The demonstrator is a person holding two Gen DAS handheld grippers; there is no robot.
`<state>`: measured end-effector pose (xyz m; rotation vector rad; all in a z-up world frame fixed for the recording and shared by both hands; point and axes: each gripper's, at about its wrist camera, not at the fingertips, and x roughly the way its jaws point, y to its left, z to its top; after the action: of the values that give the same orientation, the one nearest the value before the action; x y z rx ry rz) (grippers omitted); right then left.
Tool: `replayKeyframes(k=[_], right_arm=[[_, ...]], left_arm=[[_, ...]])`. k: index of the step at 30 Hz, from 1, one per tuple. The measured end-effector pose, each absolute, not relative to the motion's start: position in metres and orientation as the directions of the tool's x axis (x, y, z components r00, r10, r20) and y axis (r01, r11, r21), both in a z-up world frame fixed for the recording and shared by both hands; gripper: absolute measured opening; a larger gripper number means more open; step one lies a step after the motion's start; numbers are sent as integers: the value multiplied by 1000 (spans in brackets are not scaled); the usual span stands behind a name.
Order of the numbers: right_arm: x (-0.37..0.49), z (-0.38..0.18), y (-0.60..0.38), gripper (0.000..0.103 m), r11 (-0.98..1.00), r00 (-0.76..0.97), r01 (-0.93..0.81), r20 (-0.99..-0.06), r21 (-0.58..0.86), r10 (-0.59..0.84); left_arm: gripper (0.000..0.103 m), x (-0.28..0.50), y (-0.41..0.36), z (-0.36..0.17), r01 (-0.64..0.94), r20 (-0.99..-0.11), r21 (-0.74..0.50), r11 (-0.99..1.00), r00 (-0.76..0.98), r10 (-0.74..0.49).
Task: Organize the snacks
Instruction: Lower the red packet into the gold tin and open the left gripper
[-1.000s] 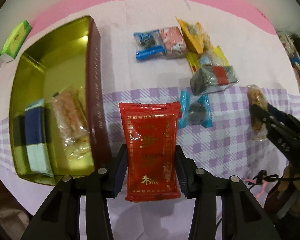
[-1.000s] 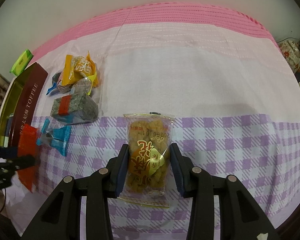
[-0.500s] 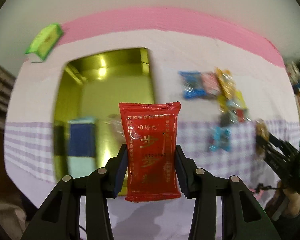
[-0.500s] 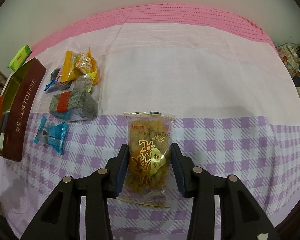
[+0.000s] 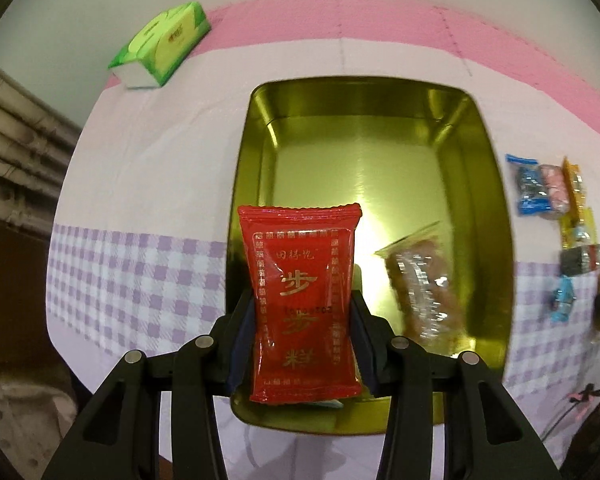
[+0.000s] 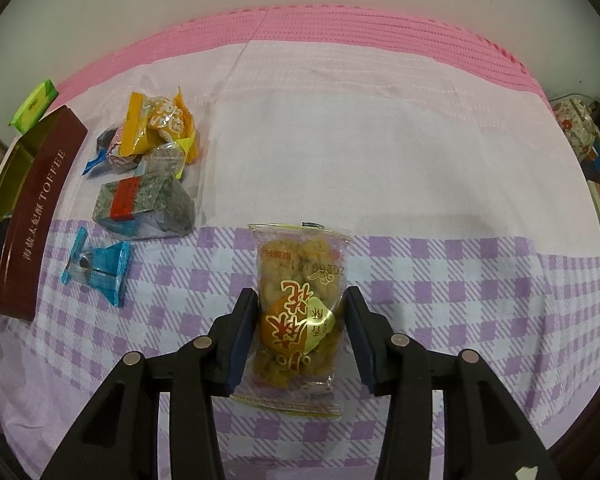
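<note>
A pink and purple-checked cloth [image 6: 380,152] covers the table. The left gripper [image 5: 304,320] clamps a red foil snack packet [image 5: 300,304] above the gold rectangular tin [image 5: 496,240]. The right gripper [image 6: 300,328], jaws just opening, straddles a clear packet of yellow puffed snack [image 6: 300,304] lying on the cloth; farther left lies a heap of wrapped snacks [image 6: 148,160].

Red snack packet [image 5: 302,304] hanging upright over the near end of the gold tin [image 5: 496,216]. A clear-wrapped golden crispy snack [image 6: 298,312] is lying flat on the checked cloth. Loose wrapped snacks [image 6: 148,168] are sitting clustered just right of the tin.
</note>
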<state>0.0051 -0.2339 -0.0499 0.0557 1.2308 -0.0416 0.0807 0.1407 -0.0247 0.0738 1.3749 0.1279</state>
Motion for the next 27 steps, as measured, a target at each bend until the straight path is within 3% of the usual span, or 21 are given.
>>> replayKeyframes(k=[16, 27], right_arm=[[11, -52, -231, 46, 998, 305, 60, -952, 14, -5], [16, -52, -226, 45, 997, 290, 81, -957, -5, -29]], left_arm=[[47, 76, 137, -49, 28, -971, 181, 983, 167, 174], [50, 68, 141, -42, 18, -974, 132, 991, 186, 126]])
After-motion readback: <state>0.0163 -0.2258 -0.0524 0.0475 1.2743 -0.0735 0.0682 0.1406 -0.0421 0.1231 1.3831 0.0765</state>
